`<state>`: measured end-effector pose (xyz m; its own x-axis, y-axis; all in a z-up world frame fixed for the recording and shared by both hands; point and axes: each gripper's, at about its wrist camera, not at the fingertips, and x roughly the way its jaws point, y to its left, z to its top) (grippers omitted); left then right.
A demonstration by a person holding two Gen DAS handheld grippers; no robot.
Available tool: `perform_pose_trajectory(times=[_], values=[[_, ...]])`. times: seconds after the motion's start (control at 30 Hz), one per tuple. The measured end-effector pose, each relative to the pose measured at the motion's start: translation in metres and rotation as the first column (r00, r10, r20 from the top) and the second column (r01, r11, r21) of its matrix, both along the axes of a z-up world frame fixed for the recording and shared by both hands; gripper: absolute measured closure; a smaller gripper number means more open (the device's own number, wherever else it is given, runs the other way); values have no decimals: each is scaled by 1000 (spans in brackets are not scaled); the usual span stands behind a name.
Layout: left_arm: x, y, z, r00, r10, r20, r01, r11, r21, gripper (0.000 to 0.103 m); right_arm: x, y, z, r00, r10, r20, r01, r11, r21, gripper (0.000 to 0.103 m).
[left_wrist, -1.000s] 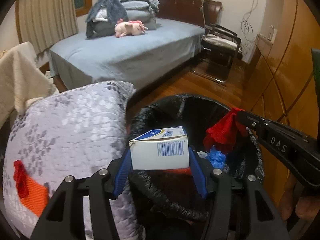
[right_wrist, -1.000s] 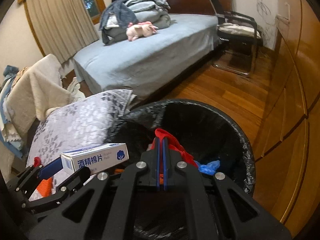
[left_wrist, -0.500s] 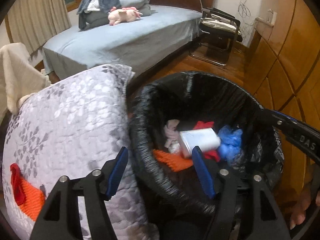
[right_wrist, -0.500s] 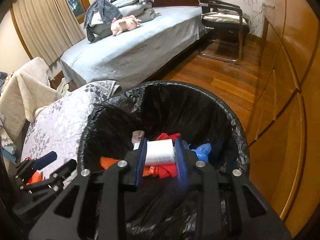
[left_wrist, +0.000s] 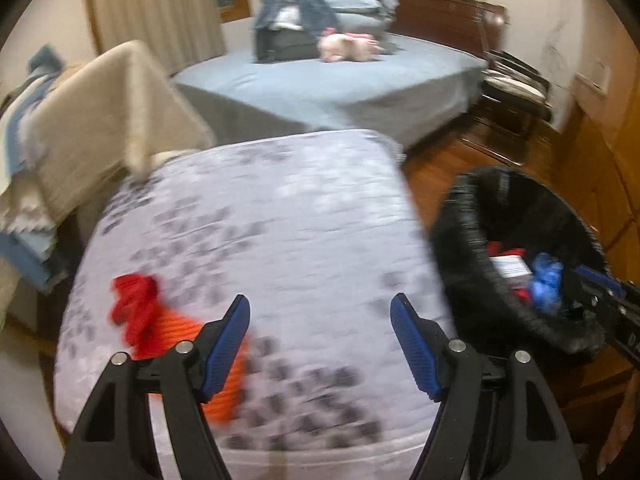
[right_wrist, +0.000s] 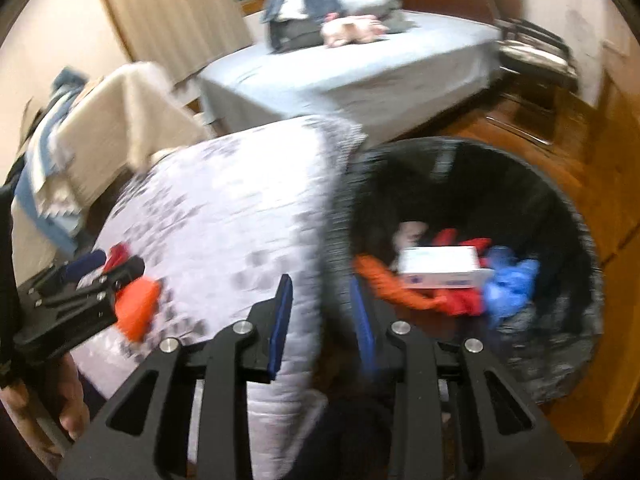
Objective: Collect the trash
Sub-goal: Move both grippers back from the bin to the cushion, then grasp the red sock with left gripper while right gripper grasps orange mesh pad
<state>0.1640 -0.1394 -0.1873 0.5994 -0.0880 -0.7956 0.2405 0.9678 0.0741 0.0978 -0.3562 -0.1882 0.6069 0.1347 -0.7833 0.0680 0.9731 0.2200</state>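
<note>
The left claw (left_wrist: pixel 320 340) is opening wide and empty over the quilted surface (left_wrist: pixel 280 220), beside red and orange scraps (left_wrist: pixel 140 316). The right claw (right_wrist: pixel 322 320) is hanging partly open, gripping nothing, while the white box (right_wrist: pixel 440 266) is lying in the black bin (right_wrist: pixel 560 340).

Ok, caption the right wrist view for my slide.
Empty right gripper above the edge of the black-lined bin, where the white box lies among red, orange and blue scraps.

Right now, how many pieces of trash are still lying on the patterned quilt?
2: a red scrap and an orange scrap touching it, near the quilt's left edge. The left gripper may hide more.
</note>
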Motion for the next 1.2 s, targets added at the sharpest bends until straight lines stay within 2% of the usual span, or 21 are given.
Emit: perform_pose_trajectory(times=[0.27, 0.5, 0.77, 1.2], values=[[-5, 124, -6, 983, 184, 20, -184, 983, 20, 31, 12, 107, -6, 987, 161, 18, -161, 987, -9, 69], [-13, 186, -11, 966, 256, 36, -257, 966, 11, 31, 26, 176, -20, 971, 240, 13, -241, 971, 3, 69], [-12, 204, -15, 967, 247, 62, -247, 969, -17, 31, 37, 220, -34, 960, 279, 1, -278, 960, -34, 69], [21, 188, -49, 982, 188, -5, -188, 980, -63, 31, 51, 220, -50, 966, 254, -40, -256, 965, -51, 69]])
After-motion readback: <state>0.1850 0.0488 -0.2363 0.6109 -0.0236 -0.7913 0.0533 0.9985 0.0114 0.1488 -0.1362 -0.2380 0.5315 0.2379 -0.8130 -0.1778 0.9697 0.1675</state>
